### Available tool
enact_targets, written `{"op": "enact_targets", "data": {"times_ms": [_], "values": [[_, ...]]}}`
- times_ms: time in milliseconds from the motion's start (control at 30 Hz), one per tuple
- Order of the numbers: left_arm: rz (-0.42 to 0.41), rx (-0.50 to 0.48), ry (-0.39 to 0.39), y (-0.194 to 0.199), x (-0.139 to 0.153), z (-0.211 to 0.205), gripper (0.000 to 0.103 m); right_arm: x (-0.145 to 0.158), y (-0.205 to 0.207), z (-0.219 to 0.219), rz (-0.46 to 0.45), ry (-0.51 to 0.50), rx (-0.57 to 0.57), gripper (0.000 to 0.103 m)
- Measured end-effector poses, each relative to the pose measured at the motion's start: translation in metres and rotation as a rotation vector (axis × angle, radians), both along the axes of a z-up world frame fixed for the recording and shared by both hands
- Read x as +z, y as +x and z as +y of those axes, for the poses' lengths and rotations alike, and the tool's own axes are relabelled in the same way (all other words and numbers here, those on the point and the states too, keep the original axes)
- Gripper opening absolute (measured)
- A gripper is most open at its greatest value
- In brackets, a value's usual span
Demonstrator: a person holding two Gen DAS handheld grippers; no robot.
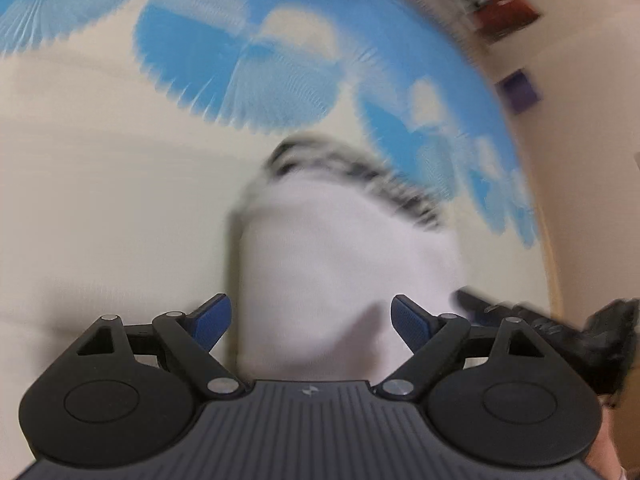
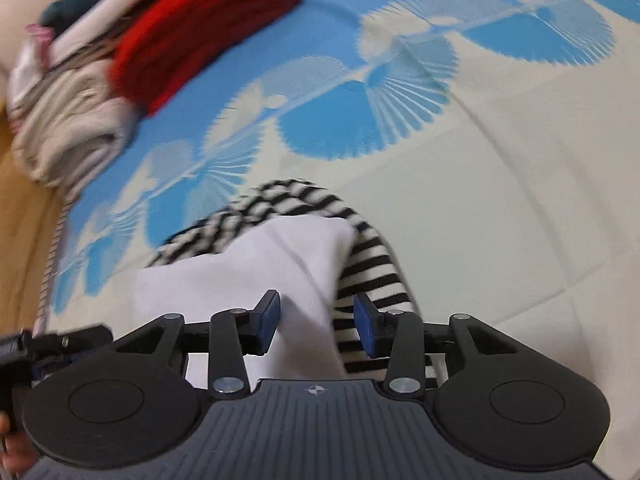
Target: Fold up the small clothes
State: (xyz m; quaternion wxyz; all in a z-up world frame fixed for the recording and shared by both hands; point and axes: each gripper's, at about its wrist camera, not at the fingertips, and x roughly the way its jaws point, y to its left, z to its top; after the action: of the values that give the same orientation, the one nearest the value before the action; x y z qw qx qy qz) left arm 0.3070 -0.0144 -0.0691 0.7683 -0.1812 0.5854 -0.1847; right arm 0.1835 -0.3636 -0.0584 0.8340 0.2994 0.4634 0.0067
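The cream bed sheet printed with blue fan shapes (image 2: 500, 184) lies bare and flat over most of its width, so the whole right side in the right wrist view offers open passage at surface level. The one low obstacle in the middle is the white garment with a black-and-white striped part (image 2: 280, 256), lying flat on the sheet just ahead of both tools. At the far left in that view a pile of folded clothes, a red knit piece (image 2: 200, 28) on top and a beige one (image 2: 68, 128) beside it, blocks the sheet's corner. Beyond the sheet's edge runs a wooden floor strip (image 2: 24, 216). The other gripper's black body (image 2: 52, 344) crowds the near left.
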Motion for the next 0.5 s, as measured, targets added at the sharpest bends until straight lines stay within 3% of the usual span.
{"op": "enact_targets", "data": {"times_ms": [67, 167, 367, 500], "values": [[-0.035, -0.008, 0.029, 0.003, -0.002, -0.007, 0.088, 0.000, 0.003, 0.006, -0.013, -0.009, 0.014, 0.004], [-0.033, -0.025, 0.028, 0.007, -0.009, -0.011, 0.085, 0.008, 0.006, 0.013, -0.072, -0.115, 0.026, 0.003], [0.011, -0.012, -0.007, 0.012, -0.020, -0.005, 0.089, -0.005, 0.015, 0.024, 0.011, -0.207, 0.048, 0.003], [0.023, -0.003, -0.019, 0.015, -0.024, -0.002, 0.089, 0.002, 0.010, 0.024, -0.018, -0.179, 0.035, 0.017]]}}
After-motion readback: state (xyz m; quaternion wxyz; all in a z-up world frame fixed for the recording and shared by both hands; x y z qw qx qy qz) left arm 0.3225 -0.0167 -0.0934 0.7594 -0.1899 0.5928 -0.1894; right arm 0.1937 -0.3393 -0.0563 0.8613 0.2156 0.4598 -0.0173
